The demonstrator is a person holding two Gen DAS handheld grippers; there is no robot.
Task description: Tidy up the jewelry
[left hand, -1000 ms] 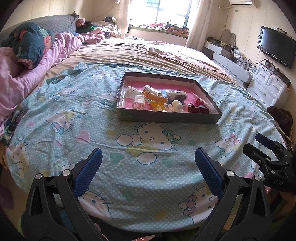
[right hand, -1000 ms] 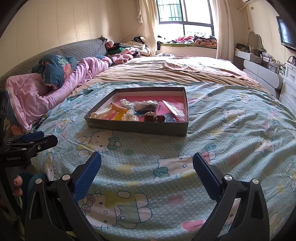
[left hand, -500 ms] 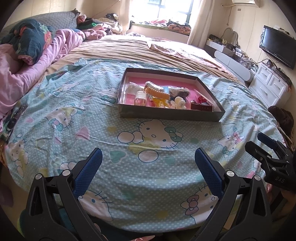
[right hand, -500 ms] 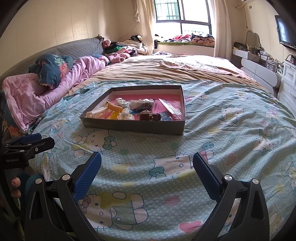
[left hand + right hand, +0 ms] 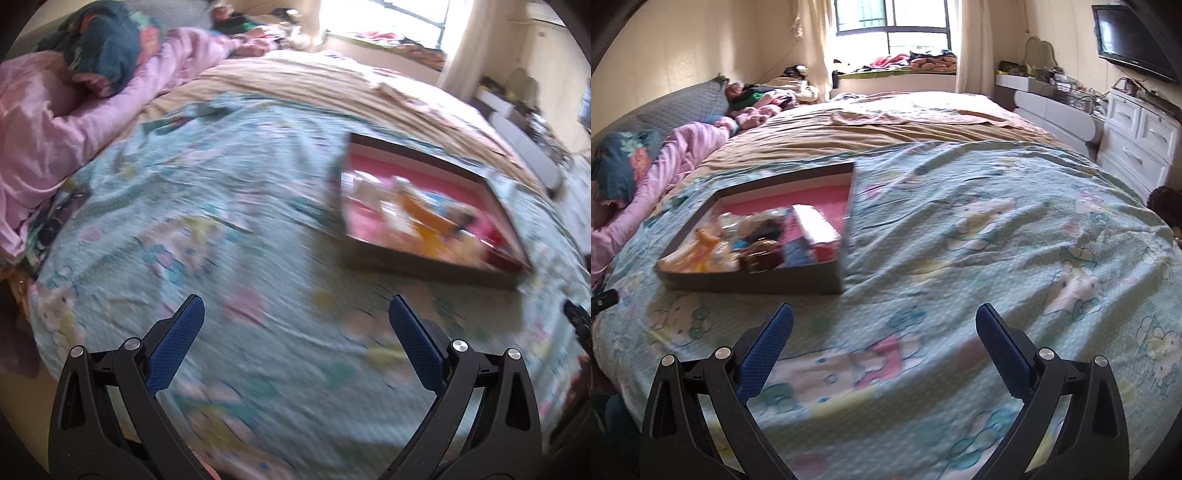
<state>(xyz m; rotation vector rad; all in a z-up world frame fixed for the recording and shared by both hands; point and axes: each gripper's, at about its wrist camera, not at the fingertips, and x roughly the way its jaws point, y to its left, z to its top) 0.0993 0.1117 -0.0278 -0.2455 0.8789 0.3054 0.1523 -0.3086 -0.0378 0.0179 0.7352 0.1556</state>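
Right, up close the left gripper (image 5: pixel 295 314) hangs over the cartoon-print bedspread (image 5: pixel 229 266) with jaws spread wide and nothing between them; the right gripper (image 5: pixel 884 321) is likewise wide apart and empty. Further out, the shallow grey tray (image 5: pixel 753 282) sits on the bedspread, jewelry pieces (image 5: pixel 753 247) jumbled on its pink lining, blurred. Beyond, a tan blanket (image 5: pixel 886 129) and the window (image 5: pixel 892 16).

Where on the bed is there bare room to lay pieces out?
The patterned blue bedspread lies bare right of the shallow grey tray with the pink floor, and between the tray and both tools. The tray's near end is crowded with small items.
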